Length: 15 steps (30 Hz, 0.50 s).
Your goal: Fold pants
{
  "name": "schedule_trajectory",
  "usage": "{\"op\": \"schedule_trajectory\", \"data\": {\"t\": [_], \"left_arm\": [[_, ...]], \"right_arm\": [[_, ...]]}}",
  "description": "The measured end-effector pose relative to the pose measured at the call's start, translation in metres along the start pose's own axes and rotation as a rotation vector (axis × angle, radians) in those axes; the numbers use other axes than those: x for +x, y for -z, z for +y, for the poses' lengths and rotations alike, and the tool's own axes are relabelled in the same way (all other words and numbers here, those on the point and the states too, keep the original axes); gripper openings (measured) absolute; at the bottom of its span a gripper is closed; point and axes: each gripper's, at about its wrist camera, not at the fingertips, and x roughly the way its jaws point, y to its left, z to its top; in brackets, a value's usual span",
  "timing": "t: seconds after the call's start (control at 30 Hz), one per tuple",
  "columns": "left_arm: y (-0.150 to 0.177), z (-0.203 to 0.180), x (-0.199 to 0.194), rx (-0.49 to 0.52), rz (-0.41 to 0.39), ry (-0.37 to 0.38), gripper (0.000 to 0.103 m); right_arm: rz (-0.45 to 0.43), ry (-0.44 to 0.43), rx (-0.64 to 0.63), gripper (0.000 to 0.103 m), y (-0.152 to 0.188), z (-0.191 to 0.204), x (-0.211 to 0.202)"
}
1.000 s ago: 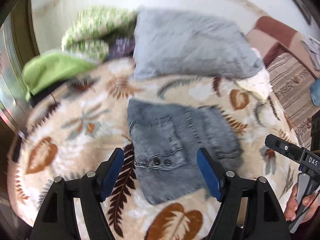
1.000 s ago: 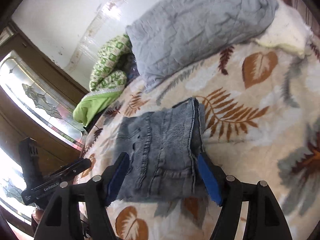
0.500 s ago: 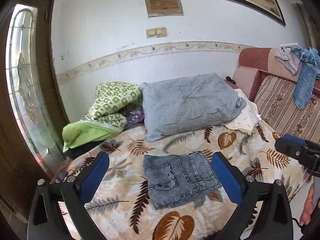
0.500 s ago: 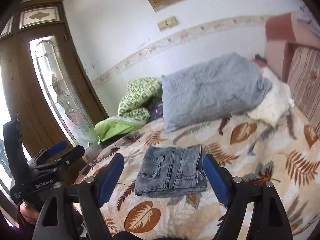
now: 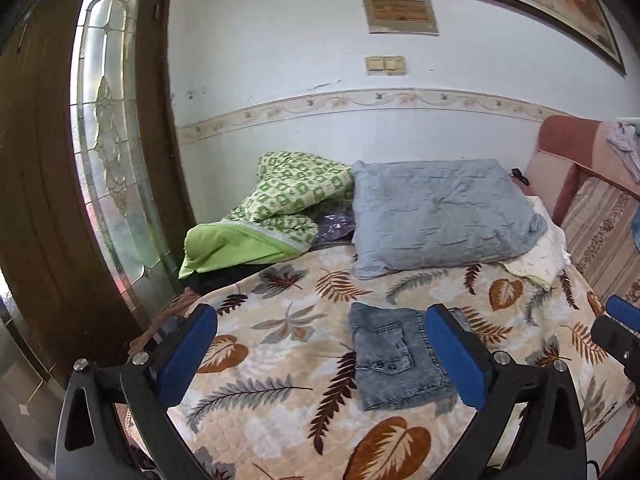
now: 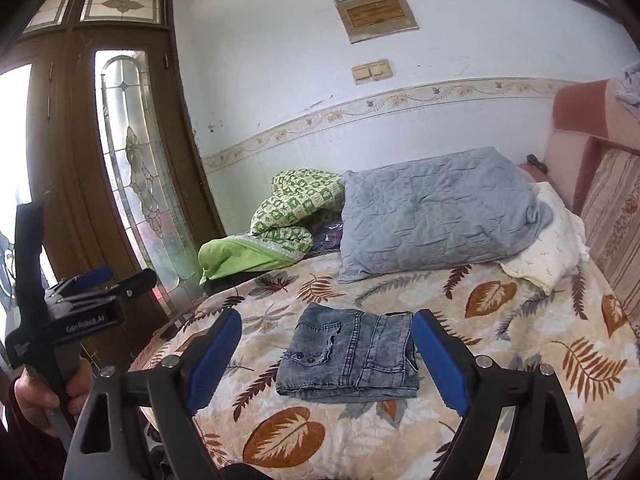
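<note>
The grey denim pants [image 5: 394,360] lie folded into a compact rectangle on the leaf-patterned bedspread [image 5: 280,420]; they also show in the right wrist view [image 6: 350,356]. My left gripper [image 5: 320,354] is open and empty, held back above the bed's near edge, well short of the pants. My right gripper [image 6: 326,360] is open and empty too, also held back from the pants. The left gripper shows at the left of the right wrist view [image 6: 80,300]. The right gripper's tip shows at the right edge of the left wrist view [image 5: 618,326].
A grey pillow [image 5: 440,216] lies at the head of the bed, with a green patterned blanket [image 5: 288,208] beside it and a cream cloth [image 5: 540,256] to its right. A wooden door with glass [image 5: 104,160] stands on the left. A striped headboard [image 5: 600,236] is on the right.
Both grippers have drawn back and risen away from the folded pants. The view has widened from close over the pants to the whole bed and wall.
</note>
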Motion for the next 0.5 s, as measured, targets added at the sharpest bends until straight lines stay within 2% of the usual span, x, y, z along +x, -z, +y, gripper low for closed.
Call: {"op": "schedule_trajectory", "data": {"t": [0.5], "left_arm": [[0.008, 0.041, 0.02, -0.047, 0.015, -0.085, 0.103]], "right_arm": [[0.038, -0.045, -0.029, 0.089, 0.002, 0.036, 0.045]]}}
